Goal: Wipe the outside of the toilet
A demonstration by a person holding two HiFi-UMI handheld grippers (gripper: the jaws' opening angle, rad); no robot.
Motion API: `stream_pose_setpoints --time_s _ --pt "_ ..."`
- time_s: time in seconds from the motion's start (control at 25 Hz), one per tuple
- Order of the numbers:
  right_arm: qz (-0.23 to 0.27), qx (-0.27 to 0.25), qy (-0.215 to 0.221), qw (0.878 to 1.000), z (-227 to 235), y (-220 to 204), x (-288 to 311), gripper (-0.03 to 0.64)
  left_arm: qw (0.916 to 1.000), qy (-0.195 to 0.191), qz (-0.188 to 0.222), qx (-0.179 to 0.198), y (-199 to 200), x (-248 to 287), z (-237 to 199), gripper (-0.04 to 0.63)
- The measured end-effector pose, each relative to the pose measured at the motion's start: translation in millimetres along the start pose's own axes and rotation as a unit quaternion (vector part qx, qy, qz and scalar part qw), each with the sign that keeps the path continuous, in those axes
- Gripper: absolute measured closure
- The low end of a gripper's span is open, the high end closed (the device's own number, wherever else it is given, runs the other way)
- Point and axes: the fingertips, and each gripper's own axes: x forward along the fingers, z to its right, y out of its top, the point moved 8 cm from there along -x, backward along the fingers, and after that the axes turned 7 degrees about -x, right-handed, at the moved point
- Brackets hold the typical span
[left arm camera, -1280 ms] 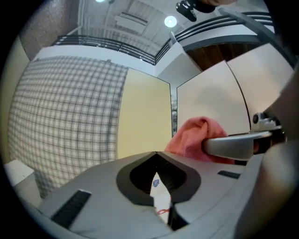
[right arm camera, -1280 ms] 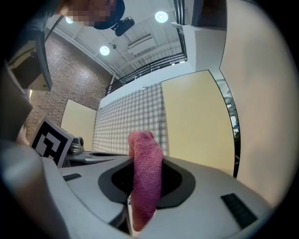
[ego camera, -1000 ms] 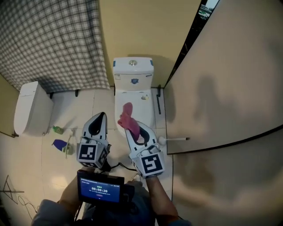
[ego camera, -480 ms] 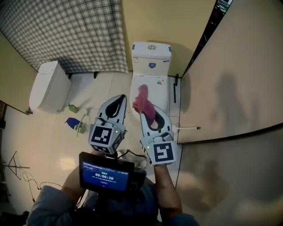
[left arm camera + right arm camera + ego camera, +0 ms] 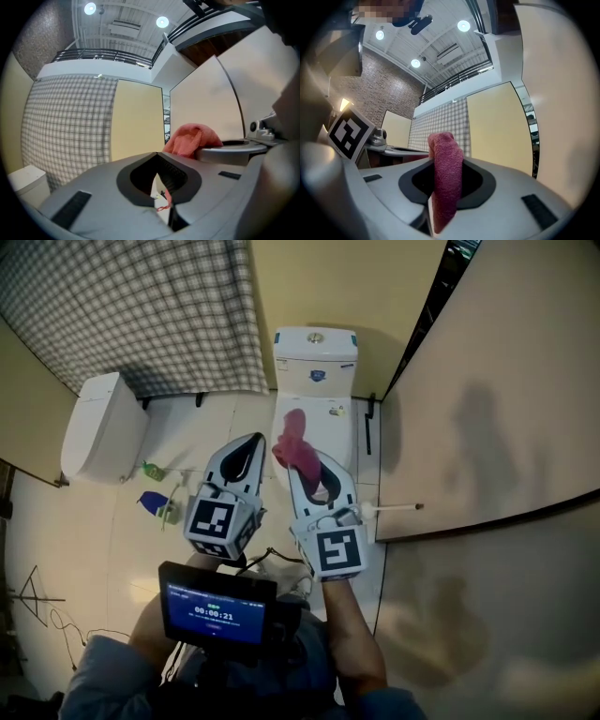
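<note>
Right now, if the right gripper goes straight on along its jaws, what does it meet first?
Probably the yellow wall beside the checked curtain: the right gripper, shut on the pink cloth, looks over the toilet. Depth unclear.

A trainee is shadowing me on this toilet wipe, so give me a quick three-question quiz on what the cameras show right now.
1. True or false: the left tool is shut on the pink cloth.
2. What lies on the floor tiles left of the toilet? A) a bucket B) bottles C) a mop
3. Fill in: the curtain hanging left of the toilet has a ___ pattern.

Key:
1. False. The right tool grips the cloth; the left tool's jaws are together with no cloth in them.
2. B
3. checked
</note>
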Motion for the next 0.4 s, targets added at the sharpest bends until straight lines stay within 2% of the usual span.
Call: stream_pose_setpoints --time_s 0.2,0.4 --pt "0.017 -0.003 -0.002 1.000 2.1 -8.3 -2.2 0.529 1.0000 0.001 0.006 -0.005 -1.3 -0.1 5.8 0.581" --pt "0.000 0.002 0.003 1.000 4.7 0.0 -3.7 0.529 0.9999 0.004 0.005 -0.012 -0.9 0.6 6.8 0.581"
